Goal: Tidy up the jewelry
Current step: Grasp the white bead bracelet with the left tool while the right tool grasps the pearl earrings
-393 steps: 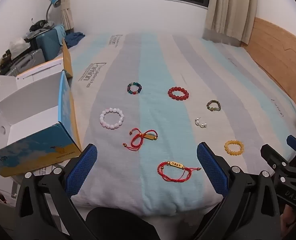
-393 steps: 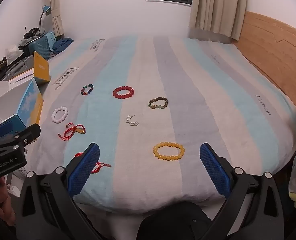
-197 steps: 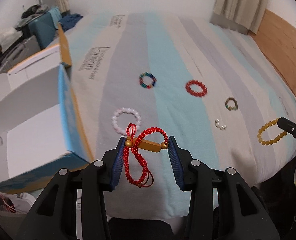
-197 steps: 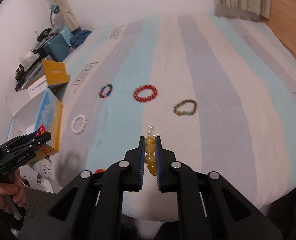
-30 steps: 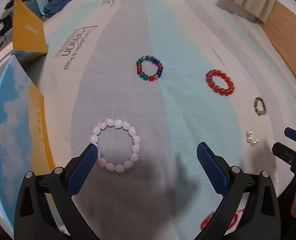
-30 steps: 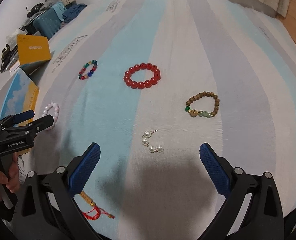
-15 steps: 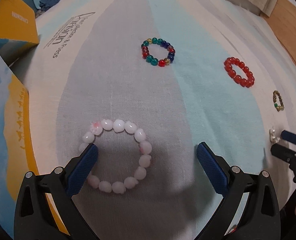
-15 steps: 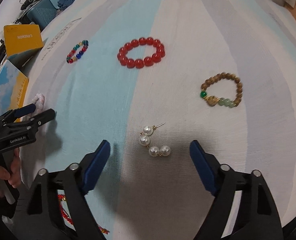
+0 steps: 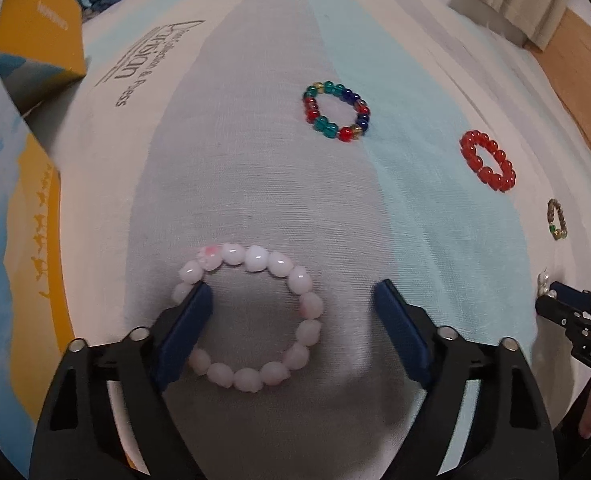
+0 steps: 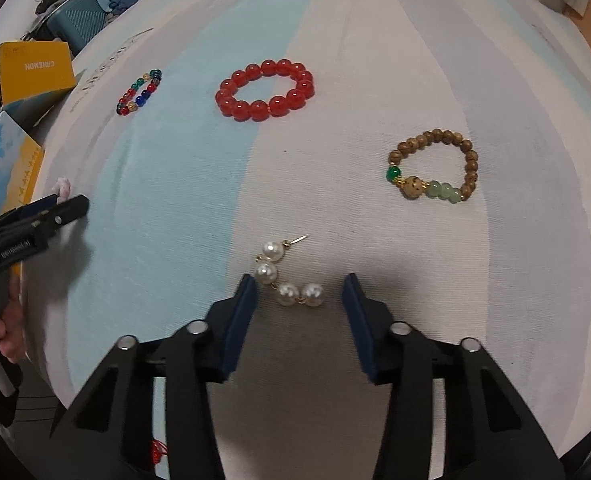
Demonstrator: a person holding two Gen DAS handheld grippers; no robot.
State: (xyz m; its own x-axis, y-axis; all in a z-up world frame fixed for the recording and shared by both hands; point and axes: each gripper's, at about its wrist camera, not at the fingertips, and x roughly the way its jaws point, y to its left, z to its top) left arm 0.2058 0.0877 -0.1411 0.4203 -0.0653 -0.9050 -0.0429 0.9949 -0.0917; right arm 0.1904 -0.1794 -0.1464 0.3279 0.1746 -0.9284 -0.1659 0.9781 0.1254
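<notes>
My left gripper (image 9: pixel 291 300) is open, low over the striped bedsheet, its jaws straddling a pale pink bead bracelet (image 9: pixel 255 378); the left pad overlaps the bracelet's left side. My right gripper (image 10: pixel 297 288) is open with a narrower gap, its jaws on either side of the pearl earrings (image 10: pixel 287 276). A multicoloured bead bracelet (image 9: pixel 337 112), a red bead bracelet (image 10: pixel 265 90) and a brown wooden bracelet with green beads (image 10: pixel 435 166) lie farther out on the sheet.
A blue-and-yellow cardboard box (image 9: pixel 15 216) stands at the bed's left edge, with an orange flap (image 9: pixel 39 36) behind it. A bit of red cord bracelet (image 10: pixel 157 450) shows under the right gripper. A wooden headboard (image 9: pixel 579 64) lies at the far right.
Both grippers have dropped closer to the sheet. The left jaws now straddle the pink bracelet. The right jaws have narrowed around the pearl earrings.
</notes>
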